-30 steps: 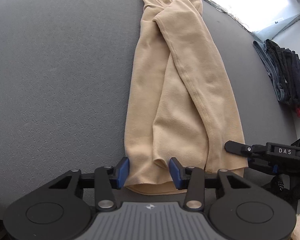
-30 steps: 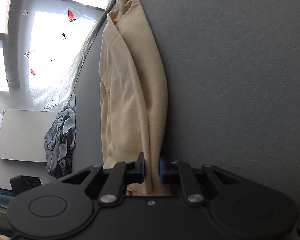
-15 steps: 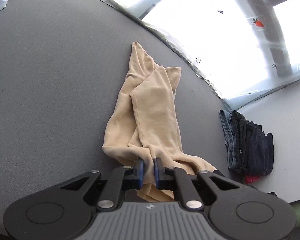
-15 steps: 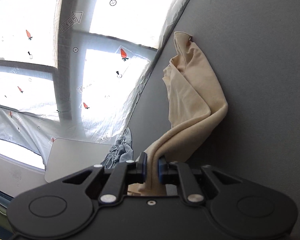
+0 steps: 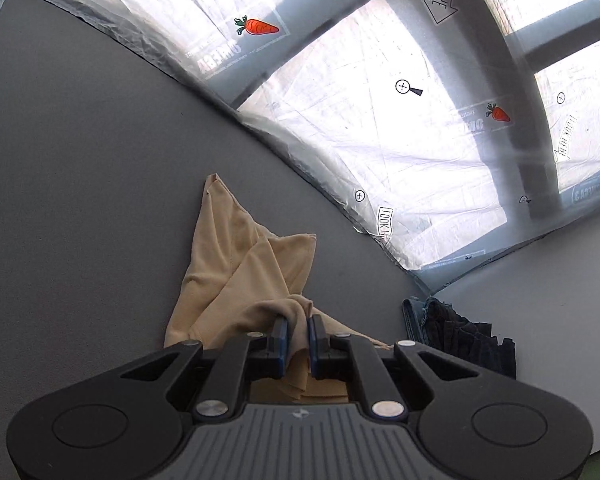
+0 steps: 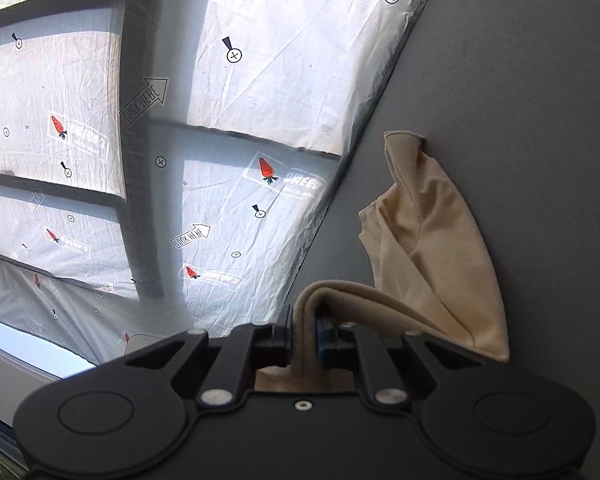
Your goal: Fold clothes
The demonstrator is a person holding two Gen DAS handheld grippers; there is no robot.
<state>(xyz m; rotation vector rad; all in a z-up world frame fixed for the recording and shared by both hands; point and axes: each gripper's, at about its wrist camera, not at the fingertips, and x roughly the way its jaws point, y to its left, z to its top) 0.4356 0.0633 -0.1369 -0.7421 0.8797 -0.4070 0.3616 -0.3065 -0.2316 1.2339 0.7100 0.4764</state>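
The beige garment (image 5: 236,264) is thin, soft knit cloth, and I judge it light and limp: it sags in loose folds wherever it is not held and will not keep an edge by itself. Its far end lies on the grey tabletop (image 5: 80,152), tapering to a point near the table's far edge, while the near end is lifted clear of the surface. The left gripper (image 5: 297,330) is clamped on a bunched fold of that near end, cloth filling the gap between its blue pads. The right gripper (image 6: 303,330) is likewise pinched tight on a doubled fold, with the fabric draping over and away to the right. Such cloth seems best held at hems or corners, spread apart, since a bunched grip lets layers slip and wrinkle. A pile of dark clothes (image 5: 456,332) sits beside it, near the plastic-covered window (image 5: 380,128).
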